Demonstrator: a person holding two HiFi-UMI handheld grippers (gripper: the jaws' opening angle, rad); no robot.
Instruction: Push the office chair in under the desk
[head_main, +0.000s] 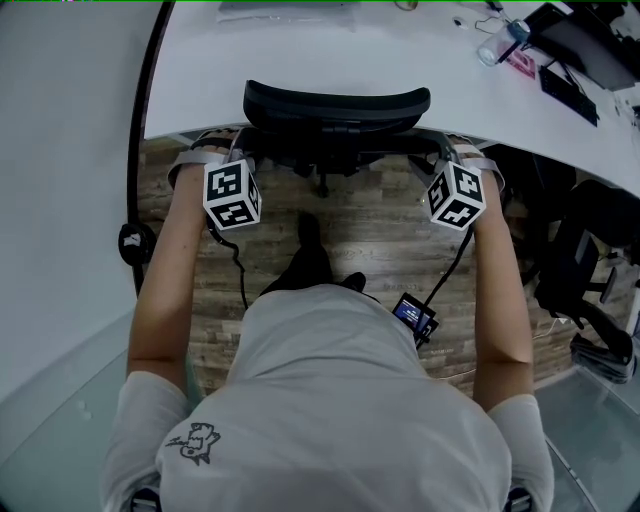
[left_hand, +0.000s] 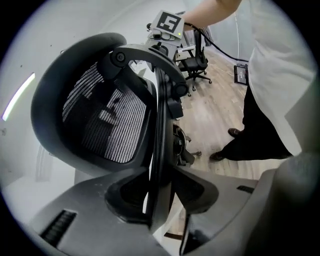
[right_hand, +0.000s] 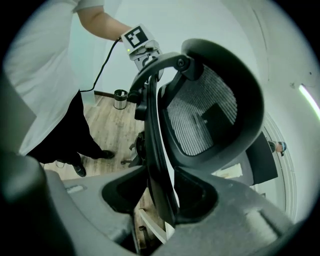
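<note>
The office chair (head_main: 337, 104) is pushed in at the white desk (head_main: 300, 55), with its back right at the desk's edge. It faces the desk, away from the person. Its back runs side to side along that edge. The left gripper (left_hand: 159, 200) and the right gripper (right_hand: 162, 200) each have the back's thin rim between their jaws, a little apart, not squeezing.

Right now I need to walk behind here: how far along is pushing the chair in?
Looks nearly done: the office chair has its backrest at the desk edge, seat out of sight beneath. In hand: left gripper and right gripper each straddle the backrest frame, jaws slightly apart from it. Remaining: draw both grippers away.
</note>
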